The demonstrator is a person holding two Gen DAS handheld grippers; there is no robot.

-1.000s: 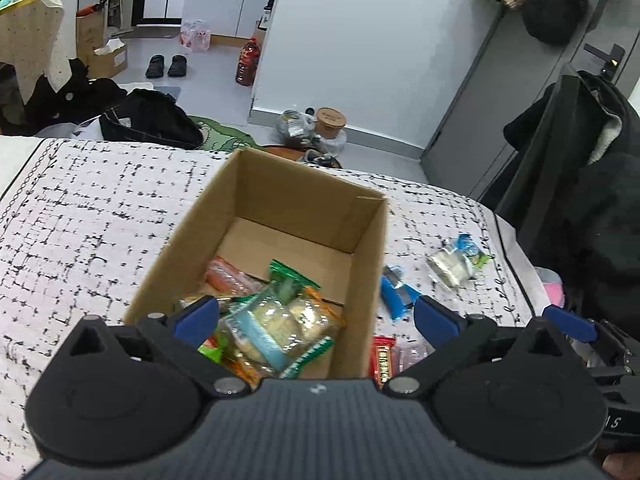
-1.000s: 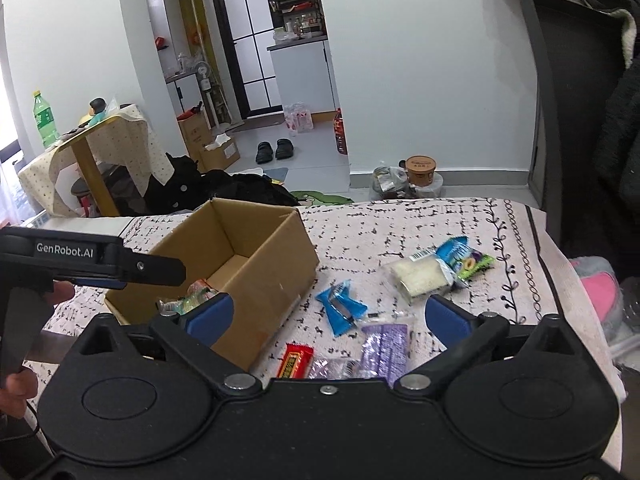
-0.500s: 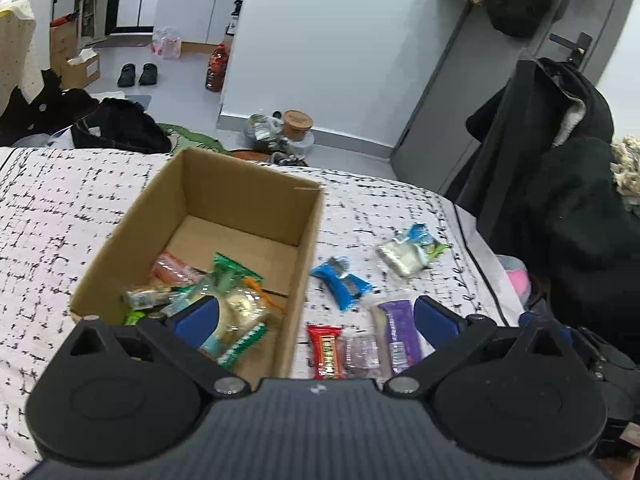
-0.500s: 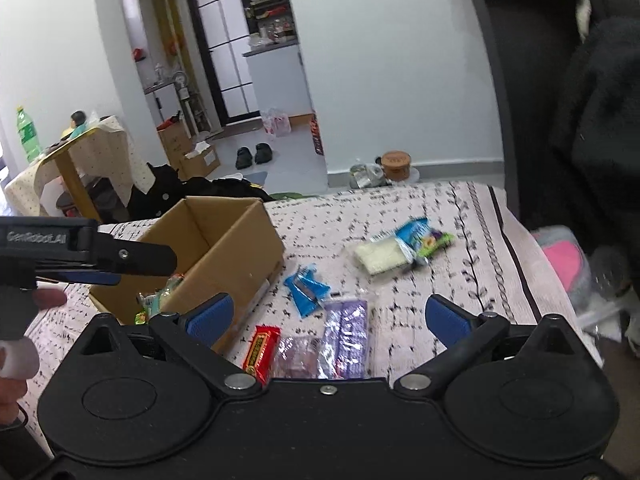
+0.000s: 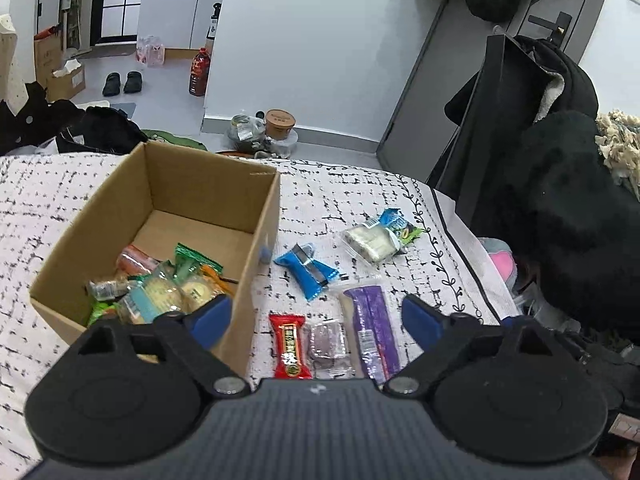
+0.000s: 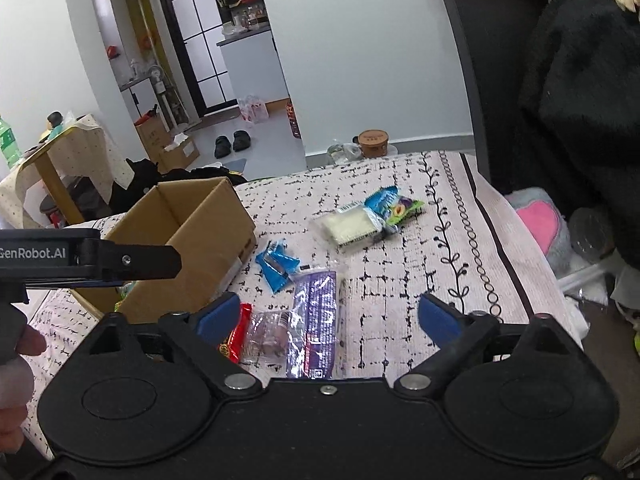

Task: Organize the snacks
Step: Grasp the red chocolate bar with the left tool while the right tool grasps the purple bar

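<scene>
Patterned bedcover carries five loose snacks beside the box [image 5: 256,236]; both grippers, left [image 5: 316,322] and right [image 6: 328,316], are closing, empty, over crowded wrappers (purple pack [image 6: 314,312] probably overlapping a clear one), risking a double pick.

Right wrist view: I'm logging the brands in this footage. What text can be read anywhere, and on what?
"GenRobot.AI": on the side of the left gripper.
Print on the red snack bar, purple packet and blue packet: too small or blurred to read.
</scene>
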